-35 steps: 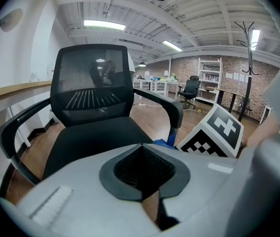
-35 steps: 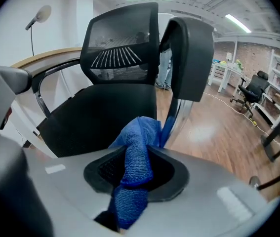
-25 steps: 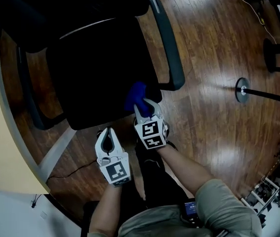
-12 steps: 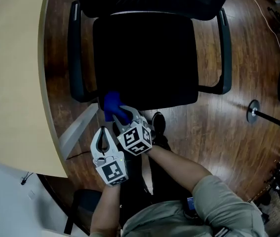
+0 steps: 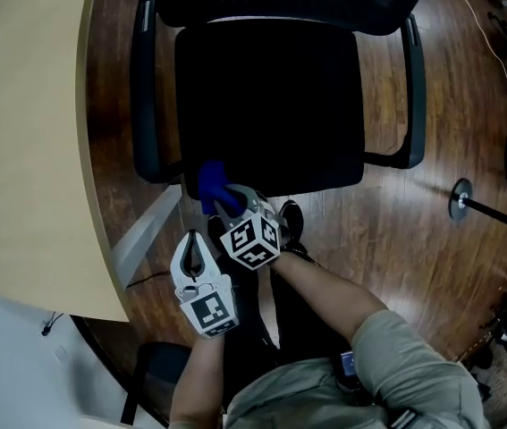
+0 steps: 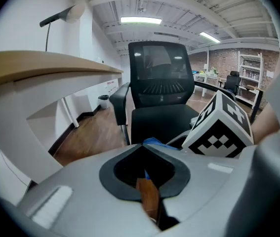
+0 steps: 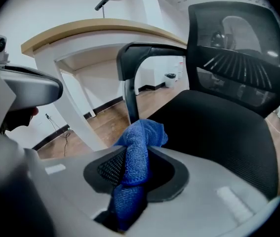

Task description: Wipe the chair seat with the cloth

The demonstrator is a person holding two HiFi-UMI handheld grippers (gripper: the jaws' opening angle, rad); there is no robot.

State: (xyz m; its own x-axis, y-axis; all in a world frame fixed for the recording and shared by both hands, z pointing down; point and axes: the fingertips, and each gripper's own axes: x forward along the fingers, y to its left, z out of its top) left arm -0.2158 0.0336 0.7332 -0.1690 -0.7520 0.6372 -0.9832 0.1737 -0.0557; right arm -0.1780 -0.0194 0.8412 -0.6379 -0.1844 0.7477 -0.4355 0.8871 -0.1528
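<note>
Wooden floor (image 5: 396, 239), black office chair (image 5: 271, 105) standing on it, round stand base (image 5: 458, 200) nearby

In the head view, the black mesh office chair (image 5: 269, 105) has the top of its backrest cut off by the far edge, and its seat hides its base. The right gripper (image 5: 229, 202) covers the near part of the blue microfibre cloth (image 5: 209, 180). The pale wooden surface (image 5: 29, 150) runs off the left edge.

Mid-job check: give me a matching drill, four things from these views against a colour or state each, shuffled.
1 cloth
2 left tongs
3 chair seat
4 desk

A black
B pale wood
C shut, nothing held
D blue, clamped in the right tongs

Pairs: 1-D, 2-C, 3-A, 4-B
</note>
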